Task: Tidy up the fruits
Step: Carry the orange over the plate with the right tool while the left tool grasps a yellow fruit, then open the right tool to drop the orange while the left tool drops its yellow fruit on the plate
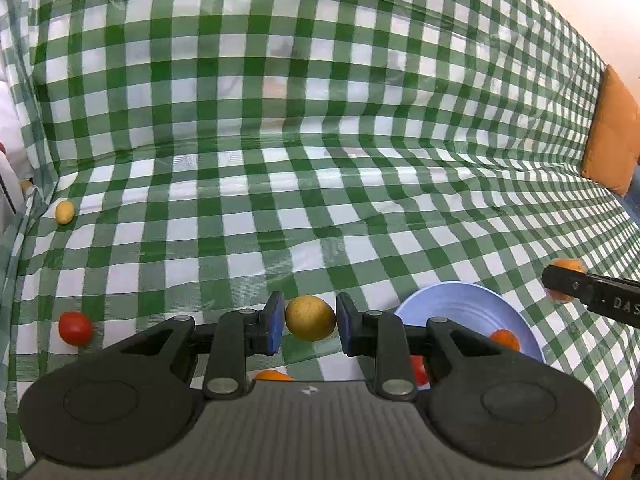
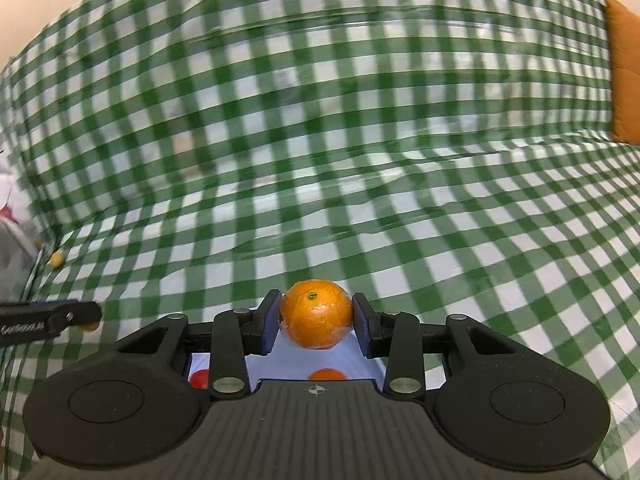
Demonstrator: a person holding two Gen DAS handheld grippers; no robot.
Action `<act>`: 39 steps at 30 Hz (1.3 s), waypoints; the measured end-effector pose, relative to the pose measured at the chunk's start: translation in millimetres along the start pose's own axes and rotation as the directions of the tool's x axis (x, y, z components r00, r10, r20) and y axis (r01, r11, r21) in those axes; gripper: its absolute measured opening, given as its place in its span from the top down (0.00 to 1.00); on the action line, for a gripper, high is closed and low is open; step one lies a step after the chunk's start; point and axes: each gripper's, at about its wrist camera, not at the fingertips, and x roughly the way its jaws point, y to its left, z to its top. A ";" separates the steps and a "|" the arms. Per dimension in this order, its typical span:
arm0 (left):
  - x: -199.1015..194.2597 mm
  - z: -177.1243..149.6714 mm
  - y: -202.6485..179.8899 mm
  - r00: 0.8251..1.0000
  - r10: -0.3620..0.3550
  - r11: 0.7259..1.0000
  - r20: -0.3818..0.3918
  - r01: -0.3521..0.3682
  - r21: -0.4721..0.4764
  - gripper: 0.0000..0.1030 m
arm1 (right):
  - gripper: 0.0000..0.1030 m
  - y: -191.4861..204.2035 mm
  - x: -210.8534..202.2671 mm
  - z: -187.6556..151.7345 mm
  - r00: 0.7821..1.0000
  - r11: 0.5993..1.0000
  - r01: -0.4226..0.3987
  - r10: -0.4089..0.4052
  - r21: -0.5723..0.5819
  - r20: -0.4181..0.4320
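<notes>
The left gripper (image 1: 310,324) is clamped on a speckled yellow fruit (image 1: 310,318) above the checked cloth (image 1: 320,220). The right gripper (image 2: 315,320) squeezes a glossy orange (image 2: 315,314) over the pale blue plate (image 2: 296,360).

Left gripper (image 1: 310,328) clamps a speckled yellow fruit (image 1: 310,317) between blue pads (image 1: 275,329), above the green-checked cloth (image 1: 280,160). Right of it sits the blue plate (image 1: 460,308) holding an orange fruit (image 1: 505,339); a red tomato (image 1: 75,328) lies far left. Right gripper (image 1: 568,284) pokes in at the edge, gripping something orange (image 1: 569,265).
</notes>
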 end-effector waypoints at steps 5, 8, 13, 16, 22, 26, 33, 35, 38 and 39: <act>-2.0 -2.0 -11.7 0.997 -0.076 0.996 -0.003 0.076 0.044 0.71 | 0.62 -4.5 3.7 -2.5 1.000 1.000 0.004 -0.004 0.008 -0.014; -4.9 -5.6 -29.3 0.991 -0.137 0.986 -0.009 0.137 0.095 0.71 | 0.62 -1.7 6.2 -4.4 1.000 1.000 -0.009 0.008 -0.005 -0.026; -8.1 -14.1 -51.7 0.981 -0.193 0.966 -0.019 0.193 0.171 0.71 | 0.62 -0.5 9.3 -5.0 0.999 1.000 -0.013 0.012 -0.018 -0.032; -6.5 -17.7 -55.0 0.979 -0.201 0.961 -0.027 0.202 0.188 0.71 | 0.62 -2.5 10.4 -4.9 0.999 1.000 -0.010 0.009 -0.018 -0.033; -1.1 -16.4 -55.7 0.978 -0.207 0.958 -0.034 0.210 0.194 0.71 | 0.62 -4.0 11.0 -5.1 0.999 1.000 -0.009 0.008 -0.022 -0.034; 0.3 -15.7 -55.2 0.978 -0.206 0.958 -0.035 0.209 0.194 0.71 | 0.62 -2.9 10.1 -5.1 0.999 1.000 -0.007 0.006 -0.023 -0.034; 2.2 -15.8 -57.5 0.978 -0.207 0.958 -0.034 0.209 0.194 0.71 | 0.62 -2.7 8.9 -5.2 0.999 1.000 -0.003 0.002 -0.025 -0.038; 1.5 -16.6 -59.8 0.978 -0.205 0.959 -0.035 0.208 0.192 0.71 | 0.62 -2.8 9.3 -5.5 0.999 1.000 -0.004 0.002 -0.028 -0.043; 2.1 -16.1 -60.3 0.978 -0.206 0.959 -0.035 0.209 0.193 0.71 | 0.62 -2.4 11.3 -6.6 0.998 0.999 -0.009 0.006 -0.037 -0.061; 2.1 -16.4 -61.6 0.978 -0.205 0.959 -0.035 0.208 0.192 0.71 | 0.62 -2.0 12.2 -7.4 0.998 0.999 -0.011 0.008 -0.042 -0.069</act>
